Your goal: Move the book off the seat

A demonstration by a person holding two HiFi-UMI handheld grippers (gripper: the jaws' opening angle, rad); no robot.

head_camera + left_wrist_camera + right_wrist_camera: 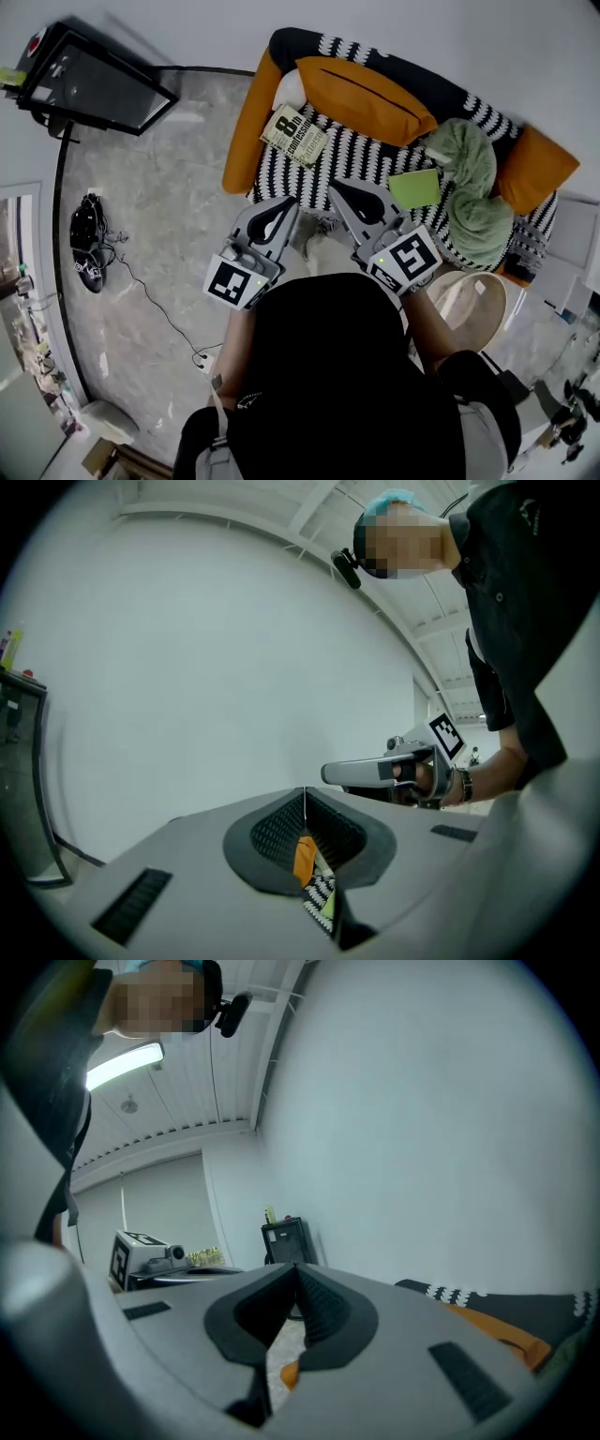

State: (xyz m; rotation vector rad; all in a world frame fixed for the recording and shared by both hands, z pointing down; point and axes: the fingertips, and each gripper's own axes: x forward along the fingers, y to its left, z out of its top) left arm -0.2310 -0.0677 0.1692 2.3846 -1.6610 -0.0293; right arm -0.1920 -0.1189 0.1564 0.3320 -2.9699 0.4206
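Note left gripper (287, 206) and right gripper (339, 189) both clenched shut on nothing, side by side at front edge of seat (366, 159), and locate book (293, 135) flat on seat, ahead of left gripper and apart from it, beside orange bolster (246, 127).

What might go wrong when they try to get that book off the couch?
The book lies flat on the soft striped seat, so jaws may snag the fabric instead of getting under it. The left hand-held gripper and right hand-held gripper are both shut and must open first. A green book also lies on the seat and might be taken by mistake.
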